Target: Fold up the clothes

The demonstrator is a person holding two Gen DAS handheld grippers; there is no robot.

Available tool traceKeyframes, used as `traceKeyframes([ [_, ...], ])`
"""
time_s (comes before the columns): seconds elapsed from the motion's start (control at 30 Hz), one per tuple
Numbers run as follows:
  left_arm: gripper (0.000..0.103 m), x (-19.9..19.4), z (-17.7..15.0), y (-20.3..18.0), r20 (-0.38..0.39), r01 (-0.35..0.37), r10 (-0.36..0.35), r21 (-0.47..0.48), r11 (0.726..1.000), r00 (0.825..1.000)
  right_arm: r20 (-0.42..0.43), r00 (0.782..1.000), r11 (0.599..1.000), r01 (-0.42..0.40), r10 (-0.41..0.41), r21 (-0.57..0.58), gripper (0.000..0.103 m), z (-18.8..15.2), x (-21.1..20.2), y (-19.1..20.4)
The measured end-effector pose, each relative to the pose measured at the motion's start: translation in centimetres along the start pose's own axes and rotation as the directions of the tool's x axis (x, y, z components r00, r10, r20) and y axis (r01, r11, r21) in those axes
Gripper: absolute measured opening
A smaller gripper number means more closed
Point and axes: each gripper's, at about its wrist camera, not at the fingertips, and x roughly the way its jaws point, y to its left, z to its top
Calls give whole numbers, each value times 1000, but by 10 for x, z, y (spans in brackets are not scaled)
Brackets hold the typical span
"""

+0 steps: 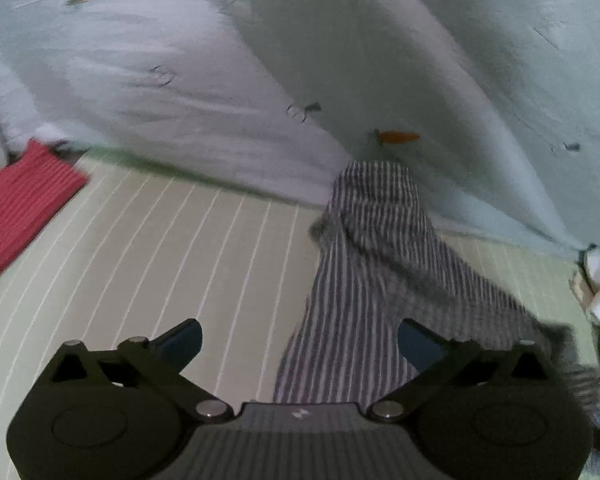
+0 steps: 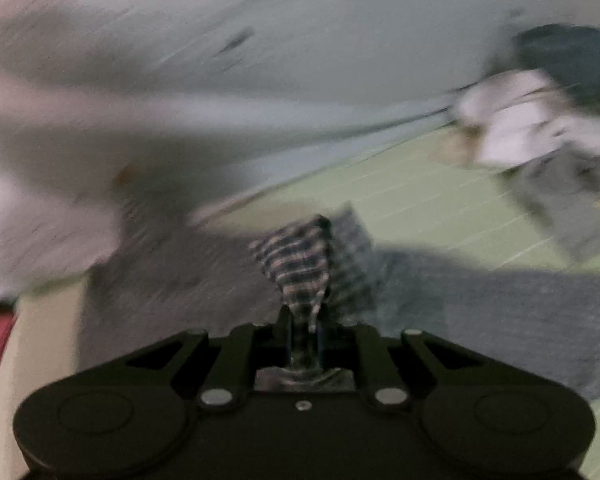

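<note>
While your left gripper (image 1: pixel 300 340) hangs above the bed with its jaws spread wide and nothing between them, the striped garment (image 1: pixel 372 264) lies just ahead of it, a long grey-and-white band running from under the gripper's body up to the foot of the pale quilt (image 1: pixel 160 80). You can see that quilt piled high behind it, dotted with little orange carrots (image 1: pixel 398 137), and the garment's far end touches its lower edge. Underneath is the light green sheet (image 1: pixel 160 248) with thin white lines, and off at the left edge sits a folded red cloth (image 1: pixel 24 204). Now over to your right gripper (image 2: pixel 304 320): the jaws are pinched almost together, and a bunched corner of the striped garment rises straight out from between the pads, so you're clamped on the cloth there. The rest of that garment spreads out as a dark grey blur on the sheet to either side of the gripper. That view is badly smeared, so detail is hard to read. Far right, you've got a heap of other clothes (image 2: pixel 540 128), white and grey and something dark, well apart from the striped piece.
</note>
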Motion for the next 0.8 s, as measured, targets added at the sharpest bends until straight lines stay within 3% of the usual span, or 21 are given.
traceKeyframes([
  [0.07, 103, -14, -21, -2, -21, -9, 9, 4, 1000, 1000, -69, 997, 999, -42, 43, 14, 20, -24, 0, 11],
  [0.13, 103, -24, -39, -7, -52, -3, 4, 17, 1000, 999, -130, 988, 996, -73, 79, 51, 47, -45, -2, 16],
  [0.17, 103, -29, -46, -9, -65, 21, -20, 25, 999, 998, -133, 988, 995, -67, 77, 78, 66, -49, -5, 12],
  [0.3, 103, -46, -65, -22, -81, 92, -89, 37, 995, 993, -96, 994, 989, -30, 44, 142, 100, -58, -26, -9],
  [0.47, 102, -52, -79, -49, -78, 119, -114, 76, 990, 990, -7, 999, 991, 32, -31, 128, 103, -59, -53, -42],
  [0.7, 102, -23, -78, -100, -140, 149, -132, 118, 982, 981, 22, 983, 983, 180, -181, 35, 103, -54, -56, -94],
  [0.8, 101, -9, -78, -119, -171, 153, -125, 164, 975, 977, 8, 975, 975, 220, -220, 45, 103, -48, -41, -115],
])
